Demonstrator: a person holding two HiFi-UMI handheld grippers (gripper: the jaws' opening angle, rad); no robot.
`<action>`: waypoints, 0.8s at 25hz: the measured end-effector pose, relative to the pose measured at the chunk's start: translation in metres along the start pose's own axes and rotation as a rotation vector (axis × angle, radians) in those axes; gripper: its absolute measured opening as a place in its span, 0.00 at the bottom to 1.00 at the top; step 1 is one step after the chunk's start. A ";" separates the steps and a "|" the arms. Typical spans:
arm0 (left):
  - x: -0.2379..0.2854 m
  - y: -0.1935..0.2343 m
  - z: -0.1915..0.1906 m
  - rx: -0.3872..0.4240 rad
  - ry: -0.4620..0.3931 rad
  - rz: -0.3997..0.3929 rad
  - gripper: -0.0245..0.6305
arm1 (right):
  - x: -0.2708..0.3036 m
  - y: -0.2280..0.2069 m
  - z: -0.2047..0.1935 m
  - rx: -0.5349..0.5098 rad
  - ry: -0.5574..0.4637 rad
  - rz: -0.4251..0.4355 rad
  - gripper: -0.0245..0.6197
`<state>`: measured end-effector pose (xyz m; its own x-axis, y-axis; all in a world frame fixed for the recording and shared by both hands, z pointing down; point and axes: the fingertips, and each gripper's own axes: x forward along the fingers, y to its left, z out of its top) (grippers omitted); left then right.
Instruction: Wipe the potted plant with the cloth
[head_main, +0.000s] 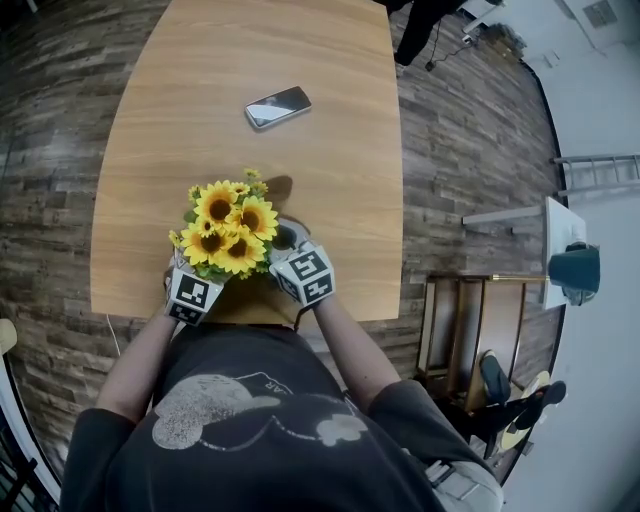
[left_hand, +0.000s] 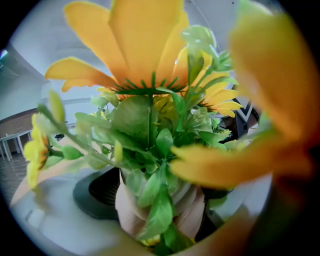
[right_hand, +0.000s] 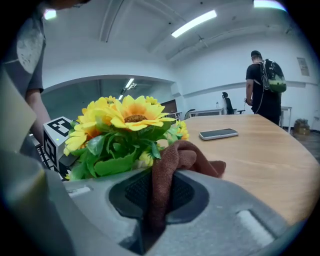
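Brown cloth pinched tight in right claw, potted plant just ahead; left claw closed round the pot, on the bench.

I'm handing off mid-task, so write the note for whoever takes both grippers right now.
Left gripper: jaws shut on the pot of the potted plant, held by the near edge of the table.
Right gripper: jaws shut on the brown cloth, its bunched end at the leaves on the plant's right side.
Done: plant and cloth both gripped, cloth brought to the foliage.
Left: the wiping itself; how much is already wiped cannot be told.
The phone lies further back on the table.
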<state>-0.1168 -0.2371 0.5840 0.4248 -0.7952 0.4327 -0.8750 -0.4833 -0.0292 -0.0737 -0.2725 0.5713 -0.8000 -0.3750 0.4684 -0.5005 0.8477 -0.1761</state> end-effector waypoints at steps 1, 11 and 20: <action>0.000 0.000 0.000 0.002 0.000 -0.004 0.84 | -0.001 0.002 -0.001 0.007 -0.004 -0.005 0.11; -0.004 0.002 0.000 0.030 0.018 -0.041 0.83 | -0.016 0.037 -0.020 0.002 0.032 0.077 0.11; -0.002 -0.008 -0.002 0.062 0.000 -0.158 0.83 | -0.030 0.066 -0.040 -0.015 0.069 0.134 0.11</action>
<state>-0.1111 -0.2307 0.5848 0.5556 -0.7076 0.4365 -0.7814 -0.6238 -0.0165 -0.0695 -0.1904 0.5798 -0.8343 -0.2320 0.5001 -0.3856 0.8939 -0.2285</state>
